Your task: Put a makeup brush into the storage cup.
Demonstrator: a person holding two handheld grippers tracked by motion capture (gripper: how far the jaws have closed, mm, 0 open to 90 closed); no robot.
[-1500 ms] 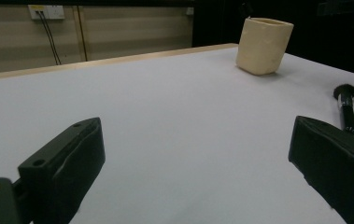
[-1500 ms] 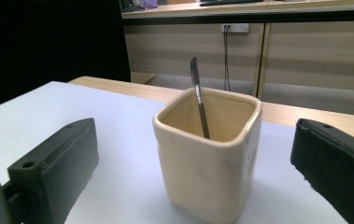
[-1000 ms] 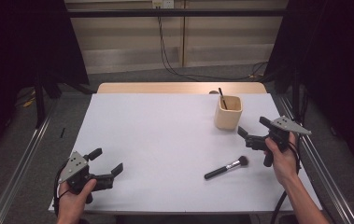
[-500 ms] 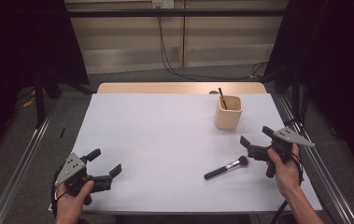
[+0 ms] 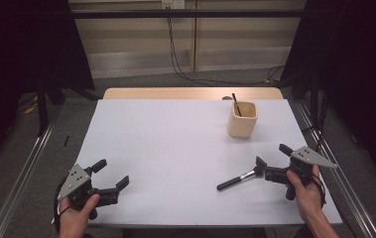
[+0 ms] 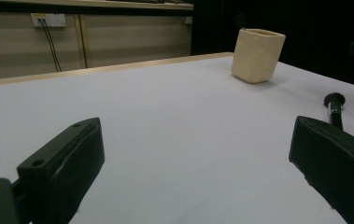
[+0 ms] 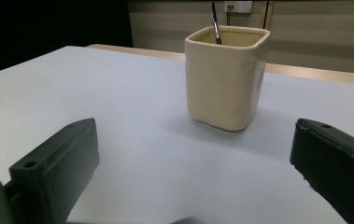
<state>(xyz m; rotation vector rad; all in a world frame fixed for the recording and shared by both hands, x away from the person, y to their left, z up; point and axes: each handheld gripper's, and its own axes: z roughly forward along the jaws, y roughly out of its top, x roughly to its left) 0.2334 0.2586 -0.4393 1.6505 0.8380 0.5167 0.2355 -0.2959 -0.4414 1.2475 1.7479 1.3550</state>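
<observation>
Right gripper (image 5: 270, 162) has been lowered nearer the makeup brush (image 5: 237, 179) on the counter (image 5: 175, 148), jaws spread, nothing held; left gripper (image 5: 111, 173) open too.

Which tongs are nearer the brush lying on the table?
Right. The right tongs sit at the brush head; the left tongs are far across the table.

White-topped table (image 5: 175, 148), wood edge strip at 12 o'clock. Beige panelled wall (image 5: 141, 44) beyond, wall socket (image 5: 171, 4) at 12 with black cables (image 5: 175, 59) dropping to grey floor (image 5: 76, 106). Black curtains (image 5: 22, 59) at 9 and 3.
</observation>
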